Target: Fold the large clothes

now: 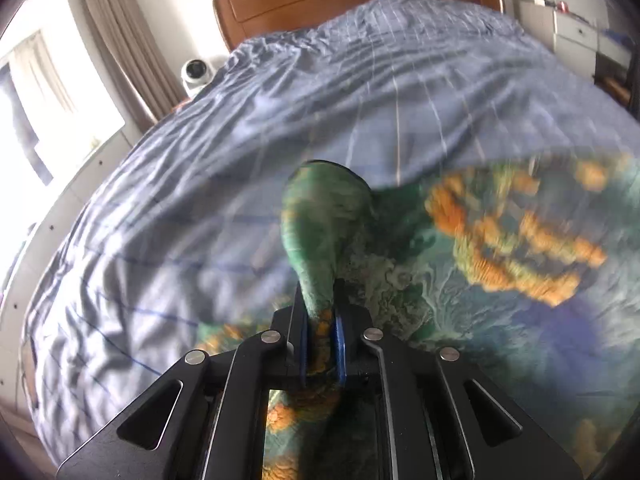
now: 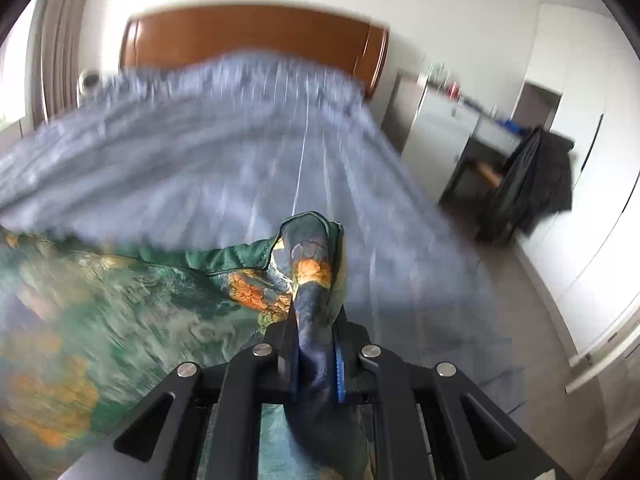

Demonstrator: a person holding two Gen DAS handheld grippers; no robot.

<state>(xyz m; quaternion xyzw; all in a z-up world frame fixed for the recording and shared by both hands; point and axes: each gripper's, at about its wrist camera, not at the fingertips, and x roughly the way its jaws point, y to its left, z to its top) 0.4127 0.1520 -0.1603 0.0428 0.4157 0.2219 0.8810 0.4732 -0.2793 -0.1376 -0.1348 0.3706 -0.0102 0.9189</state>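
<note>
Both grippers are clamped on bunched folds of the green-and-orange printed garment [image 1: 500, 240] — the left gripper [image 1: 320, 320] on a plain green fold, the right gripper [image 2: 314, 340] on a patterned edge — while the rest lies spread over the blue checked bedspread [image 1: 240, 140].

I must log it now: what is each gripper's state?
Left gripper: shut on the printed garment.
Right gripper: shut on the same garment.
</note>
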